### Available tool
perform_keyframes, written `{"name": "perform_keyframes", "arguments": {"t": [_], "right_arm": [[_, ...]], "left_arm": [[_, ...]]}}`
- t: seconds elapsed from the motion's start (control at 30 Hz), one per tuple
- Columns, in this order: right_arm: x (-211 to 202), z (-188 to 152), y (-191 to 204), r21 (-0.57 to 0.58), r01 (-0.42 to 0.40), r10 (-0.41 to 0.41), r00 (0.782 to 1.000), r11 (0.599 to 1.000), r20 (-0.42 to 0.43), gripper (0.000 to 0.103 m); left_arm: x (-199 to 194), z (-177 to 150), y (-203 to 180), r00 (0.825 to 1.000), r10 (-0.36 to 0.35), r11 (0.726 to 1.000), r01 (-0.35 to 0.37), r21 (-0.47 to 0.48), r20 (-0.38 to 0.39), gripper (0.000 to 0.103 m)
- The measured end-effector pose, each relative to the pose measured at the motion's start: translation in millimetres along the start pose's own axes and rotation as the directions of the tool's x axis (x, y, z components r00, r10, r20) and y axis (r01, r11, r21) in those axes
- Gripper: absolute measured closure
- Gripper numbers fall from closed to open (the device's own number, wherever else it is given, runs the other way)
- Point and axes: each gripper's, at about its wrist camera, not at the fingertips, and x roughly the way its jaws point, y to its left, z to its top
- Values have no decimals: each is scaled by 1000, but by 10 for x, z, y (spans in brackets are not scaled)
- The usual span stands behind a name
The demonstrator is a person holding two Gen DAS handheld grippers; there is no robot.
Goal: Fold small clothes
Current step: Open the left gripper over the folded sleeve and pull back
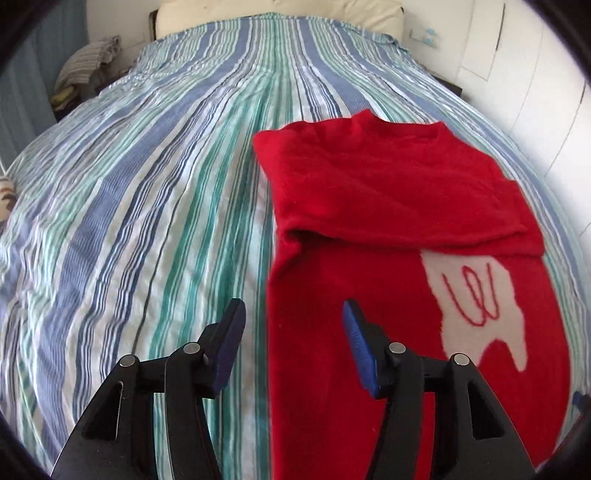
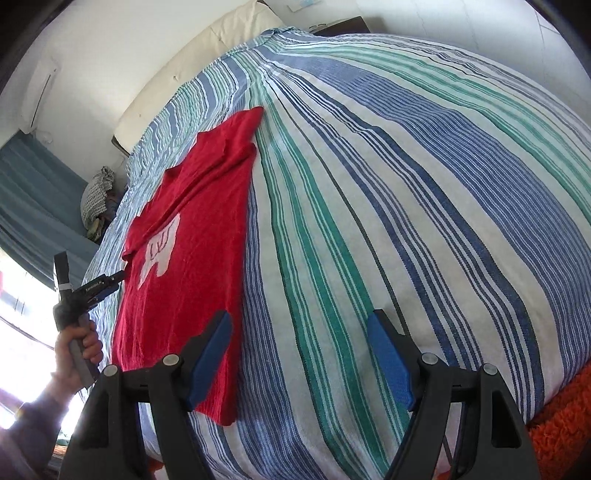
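Lying on the bed: a red sweater (image 1: 388, 192) is spread on the striped bedcover (image 1: 147, 184), partly folded.

Pile at far left: some crumpled clothes (image 1: 88, 62) sit beside the bed, near the blue curtain (image 2: 33, 184).

Striped bedcover: blue, green and white stripes run from the near edge to the far pillow (image 1: 280, 11); the cloth shows small wrinkles.

Left gripper (image 1: 293, 314): the claw stands wide open and holds nothing. Its left finger is over the bedcover, its right finger is over the red sweater, so the left edge of the garment lies between the two blue pads (image 1: 356, 339). Whether the pads touch the cloth I cannot tell. In the right wrist view this tool is small at the left, held in the person's left hand (image 2: 79, 350), with its tip at the sweater's edge.

Red sweater: the upper part is folded down over the body, making a thick fold across the middle. A white patch (image 1: 476, 302) with a red scribble shows below the fold, on the right side. In the right wrist view the garment lies on the left half of the bed.

Right gripper (image 2: 299, 321): the claw is also wide open and empty. Its left finger is above the near corner of the sweater, its right finger is above the bare bedcover.

Near right corner: an orange fluffy rug (image 2: 561, 424) shows under the bed edge.
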Motion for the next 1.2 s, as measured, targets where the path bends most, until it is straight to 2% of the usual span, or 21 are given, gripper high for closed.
{"name": "perform_keyframes", "arguments": {"t": [0.03, 0.13, 0.17, 0.2, 0.23, 0.37, 0.43, 0.47, 0.63, 0.87, 1.0, 1.07, 1.2], "right_arm": [[7, -4, 6, -5, 5, -5, 1000, 1000, -1, 28], [1, -25, 37, -23, 23, -22, 1000, 999, 3, 28], [6, -26, 49, -28, 28, -28, 1000, 999, 4, 28], [11, -28, 60, -33, 34, -34, 999, 999, 5, 28], [16, -29, 68, -36, 39, -39, 999, 999, 5, 28], [52, -21, 94, -49, 55, -55, 998, 997, 3, 27], [55, -19, 108, -55, 59, -59, 998, 997, 4, 27], [47, -21, 112, -57, 59, -59, 998, 997, 6, 27], [-29, -48, 118, -58, 56, -55, 998, 997, 24, 27], [-145, -81, 238, -114, 82, -74, 995, 990, 72, 27], [-233, -121, 308, -148, 122, -106, 988, 981, 112, 27], [-241, -136, 323, -154, 139, -121, 985, 978, 120, 27], [-211, -147, 313, -151, 161, -145, 983, 975, 112, 27]], "left_arm": [[65, 30, 13, 1000, 21, 1000, -21, -1, 10, 35], [256, 77, 191, 994, 106, 989, -104, -104, 20, 35], [316, 68, 303, 994, 109, 982, -106, -156, 7, 37], [346, 20, 403, 996, 90, 975, -88, -202, 5, 42], [365, -18, 465, 998, 68, 973, -63, -224, 13, 42], [233, -144, 367, 995, 98, 985, -94, -145, 24, 40], [139, -190, 344, 992, 123, 982, -120, -142, 10, 29], [65, -223, 379, 992, 130, 980, -127, -152, 6, 27], [-389, -539, 539, 997, 75, 974, -70, -214, 15, 16], [-894, -1165, 654, 1000, -5, 947, 5, -321, 3, 13], [-939, -1421, 671, 1000, 20, 944, -18, -329, 0, 12], [-924, -1462, 709, 1000, 22, 938, -24, -347, -9, 12], [-980, -1445, 793, 999, 29, 931, -17, -364, 27, 12]]}}
